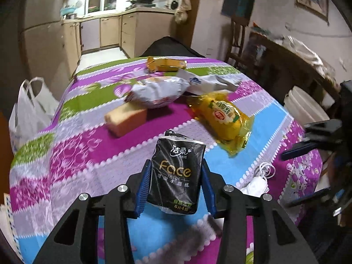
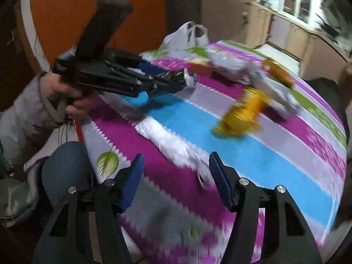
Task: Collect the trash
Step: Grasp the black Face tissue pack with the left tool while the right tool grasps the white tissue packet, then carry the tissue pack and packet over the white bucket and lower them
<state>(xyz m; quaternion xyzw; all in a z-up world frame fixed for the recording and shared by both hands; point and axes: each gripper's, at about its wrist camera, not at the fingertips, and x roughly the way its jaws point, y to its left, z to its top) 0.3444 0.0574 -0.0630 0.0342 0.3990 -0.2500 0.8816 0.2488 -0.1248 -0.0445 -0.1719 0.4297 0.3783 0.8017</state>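
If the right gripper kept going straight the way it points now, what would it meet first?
Most likely the crumpled white mask lying on the tablecloth, just ahead of the open right gripper; blur makes depth uncertain.

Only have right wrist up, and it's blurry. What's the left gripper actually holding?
Observer: Left wrist view shows the left gripper shut on a black tissue pack, both blue pads pressing its sides.
Operator: Lifted or still on the cloth?
Observer: Its lower end hangs over the tablecloth with a shadow beneath, so it looks lifted.
Operator: What's the yellow blob near the centre?
Observer: A yellow snack wrapper, lying flat beyond the pack and apart from it.
Operator: Anything behind it?
Observer: A crumpled silver bag leaning on a slice of cake, and a gold packet at the far edge.
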